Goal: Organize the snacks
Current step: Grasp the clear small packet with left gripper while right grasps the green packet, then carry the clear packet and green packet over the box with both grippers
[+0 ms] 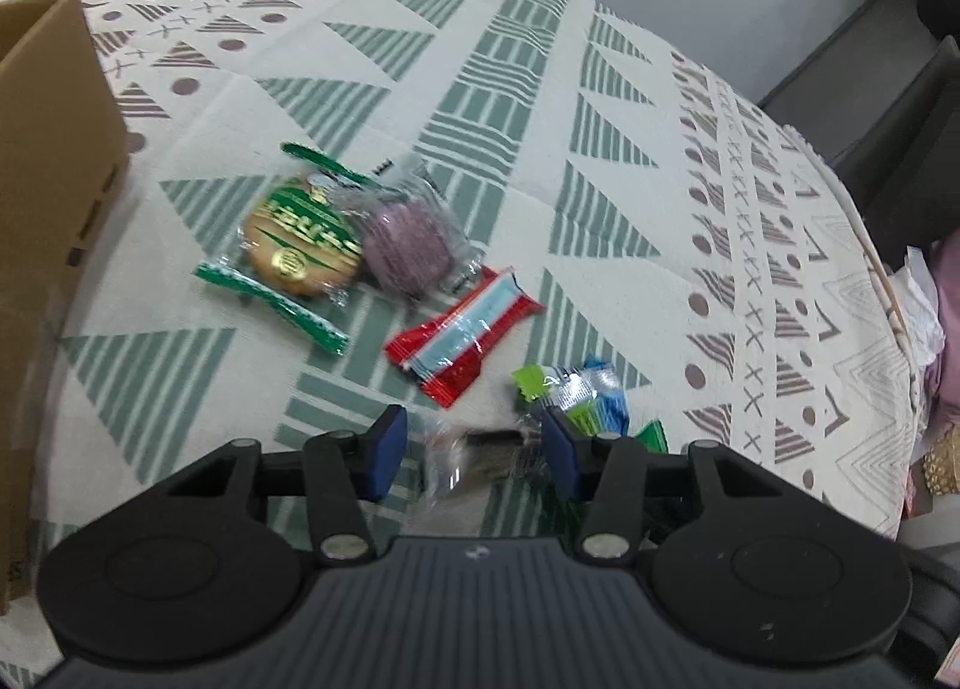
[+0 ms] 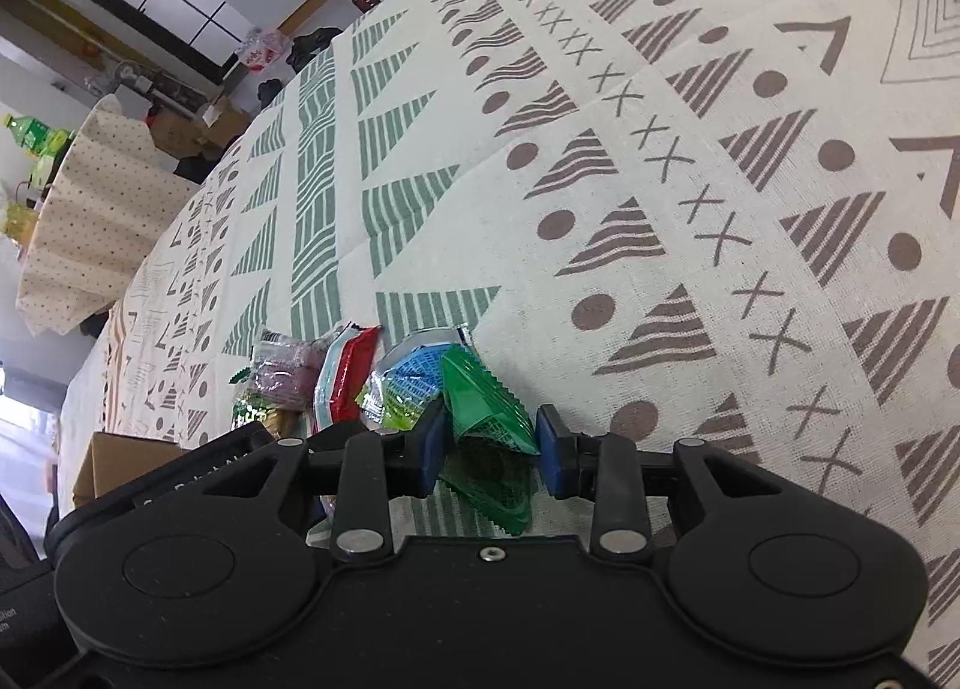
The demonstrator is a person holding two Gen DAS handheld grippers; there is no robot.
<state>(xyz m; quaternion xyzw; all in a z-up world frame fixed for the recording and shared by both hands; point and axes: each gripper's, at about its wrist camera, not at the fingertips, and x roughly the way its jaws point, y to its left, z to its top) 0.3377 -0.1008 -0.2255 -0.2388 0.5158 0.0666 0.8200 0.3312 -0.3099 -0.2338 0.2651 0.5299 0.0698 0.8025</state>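
Observation:
Several wrapped snacks lie on the patterned tablecloth (image 1: 600,89): a golden round cake in a green wrapper (image 1: 300,245), a purple cake in clear wrap (image 1: 408,251), a red and pale-blue packet (image 1: 465,338) and a blue-green packet (image 1: 576,395). My left gripper (image 1: 474,440) is open low over the cloth. A dark snack in clear wrap (image 1: 480,452) lies between its blue pads, with a gap at the left pad. My right gripper (image 2: 492,440) is shut on a crumpled green packet (image 2: 486,419), which stands on edge beside the blue-green packet (image 2: 408,383).
A brown cardboard box (image 1: 48,209) stands at the left, close to the snacks, and shows in the right wrist view too (image 2: 120,461). The table's edge (image 1: 888,299) curves down the right. Beyond it stand a second table with a dotted cloth (image 2: 90,209) and room clutter.

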